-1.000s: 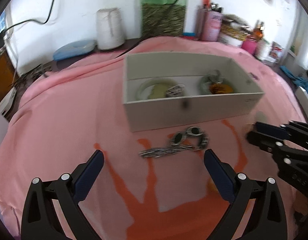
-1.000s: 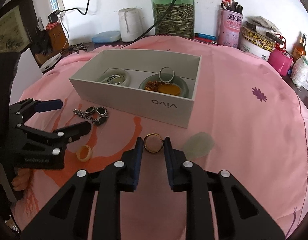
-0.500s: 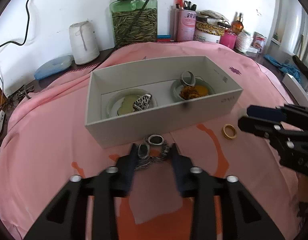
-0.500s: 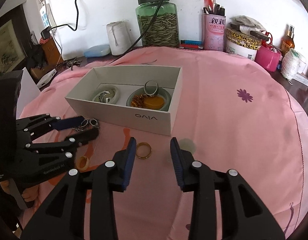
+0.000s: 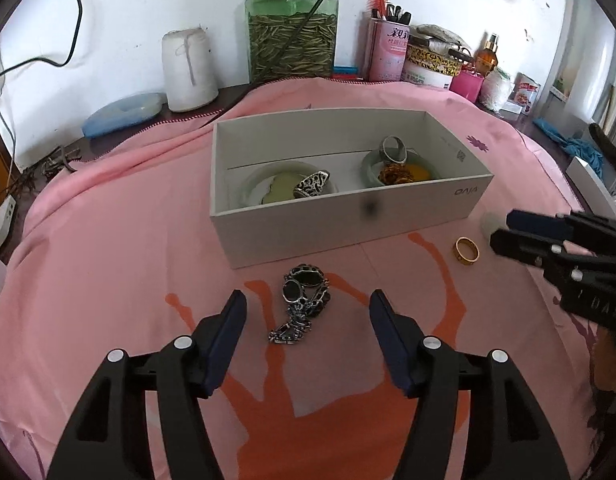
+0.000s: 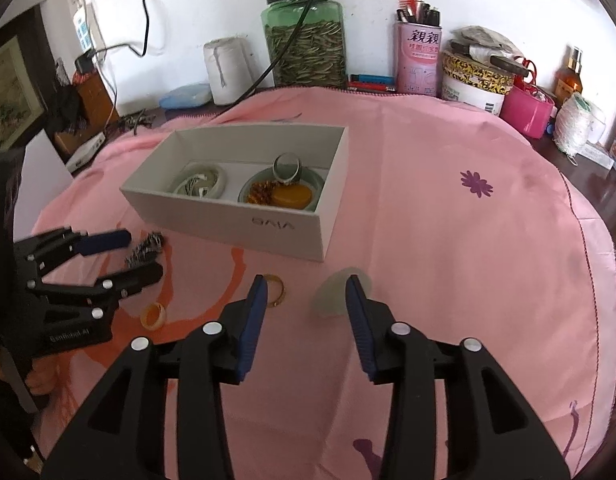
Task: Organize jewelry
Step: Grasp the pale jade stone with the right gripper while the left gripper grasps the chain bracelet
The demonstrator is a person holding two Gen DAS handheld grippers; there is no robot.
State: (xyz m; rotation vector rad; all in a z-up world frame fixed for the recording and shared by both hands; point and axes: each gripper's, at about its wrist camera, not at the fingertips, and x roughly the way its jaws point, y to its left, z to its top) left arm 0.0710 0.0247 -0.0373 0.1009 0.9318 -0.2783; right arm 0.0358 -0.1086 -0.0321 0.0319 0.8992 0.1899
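Silver chain bracelet (image 5: 301, 304) lies bunched before the white box (image 5: 348, 224).

A matt pink cloth (image 5: 107, 248) is covering the table, smooth with soft folds at upper left. The white box (image 5: 348, 224) is looking like matt cardboard. The chain bracelet (image 5: 301, 304) at lower centre is showing dark, glinting metal; the gold ring (image 5: 466, 251) at right is shining, polished. The green jar (image 5: 291, 36) at top is gleaming like glass.

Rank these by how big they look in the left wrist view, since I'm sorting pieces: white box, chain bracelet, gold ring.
1. white box, by far
2. chain bracelet
3. gold ring
The bracelet lies nearer the camera, but it clearly outspans the ring.
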